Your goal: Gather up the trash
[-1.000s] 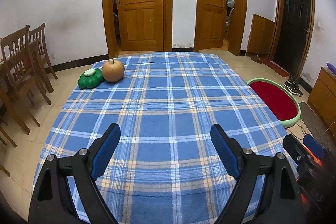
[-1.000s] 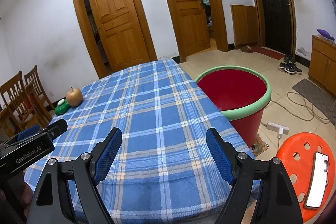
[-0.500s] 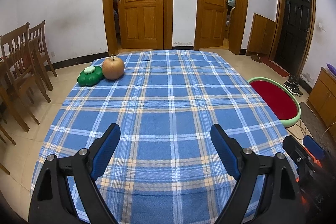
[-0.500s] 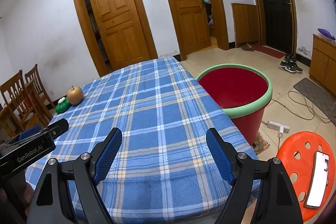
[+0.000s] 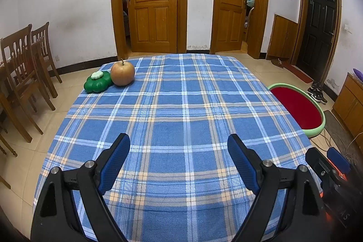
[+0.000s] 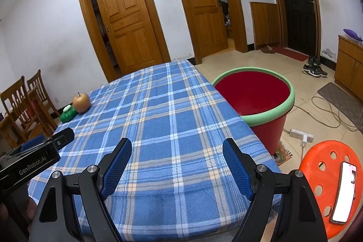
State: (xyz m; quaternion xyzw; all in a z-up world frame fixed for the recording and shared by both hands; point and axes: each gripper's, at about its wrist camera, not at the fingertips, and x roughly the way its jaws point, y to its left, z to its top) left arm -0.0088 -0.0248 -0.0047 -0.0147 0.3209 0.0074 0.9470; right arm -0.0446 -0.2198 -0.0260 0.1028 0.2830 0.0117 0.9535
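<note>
Blue-padded fingers of the left gripper point(image 5: 178, 146) stand wide apart at the bottom of its frame, holding nothing, above the near part of a table point(image 5: 181, 110) covered in blue plaid cloth. The right gripper point(image 6: 177, 150) is likewise spread and empty over the table's near edge in its own view.

Toward the upper left of the left wrist frame, at the cloth's far corner, an apple point(image 5: 122, 73) sits touching a green flower-shaped object point(image 5: 98, 81) with a small white piece on top.

At the right of the table stands a red bin with a green rim point(image 6: 256, 101) on the floor, close against the table edge. In the lower right of the right wrist frame, an orange stool point(image 6: 326, 176) carries a phone point(image 6: 343, 192). Wooden chairs point(image 5: 25, 65) stand at the left edge.
</note>
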